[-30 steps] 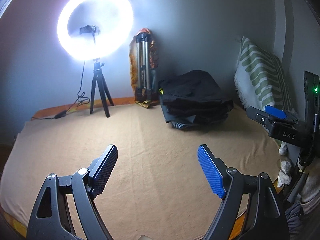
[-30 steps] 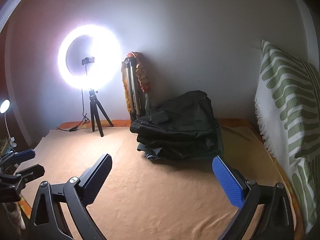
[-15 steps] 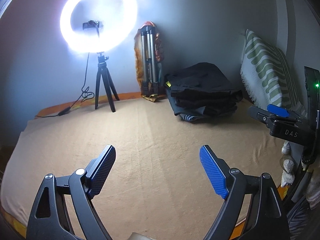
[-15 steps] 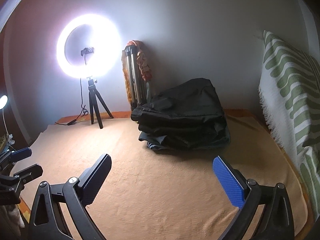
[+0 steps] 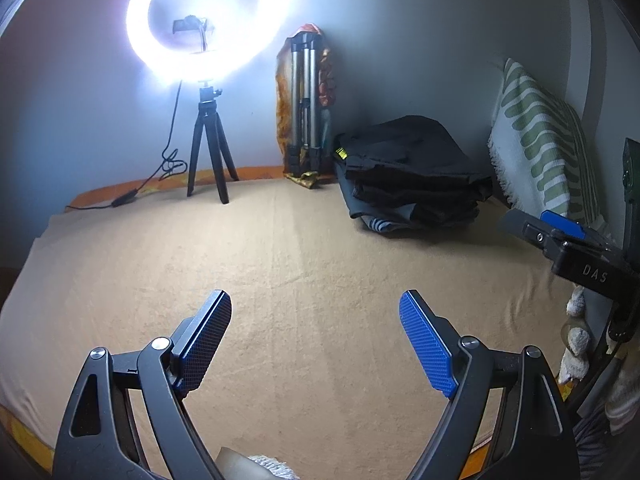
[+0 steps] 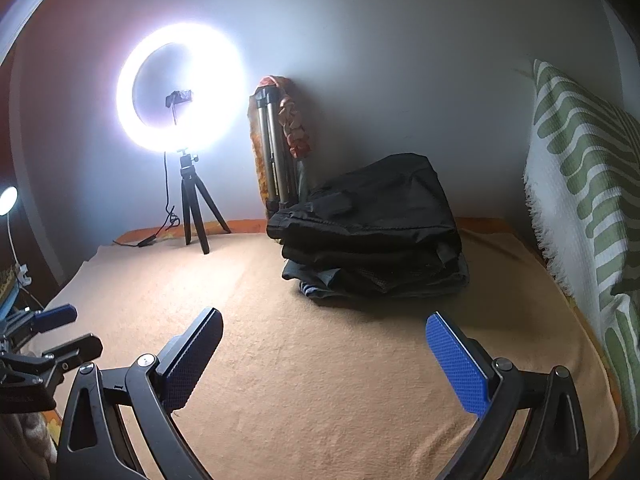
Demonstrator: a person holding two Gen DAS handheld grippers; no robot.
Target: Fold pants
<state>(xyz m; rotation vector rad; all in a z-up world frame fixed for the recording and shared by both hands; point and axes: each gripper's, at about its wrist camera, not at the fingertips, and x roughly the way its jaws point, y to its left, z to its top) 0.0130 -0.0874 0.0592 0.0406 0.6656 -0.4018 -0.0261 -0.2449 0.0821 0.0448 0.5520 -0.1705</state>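
Both grippers (image 5: 316, 336) (image 6: 324, 356) gaping, tilted over bed (image 5: 320, 248)

I hold my left gripper (image 5: 316, 340) and right gripper (image 6: 324, 356) side by side, angled downward, jaws spread wide, gripping nothing.
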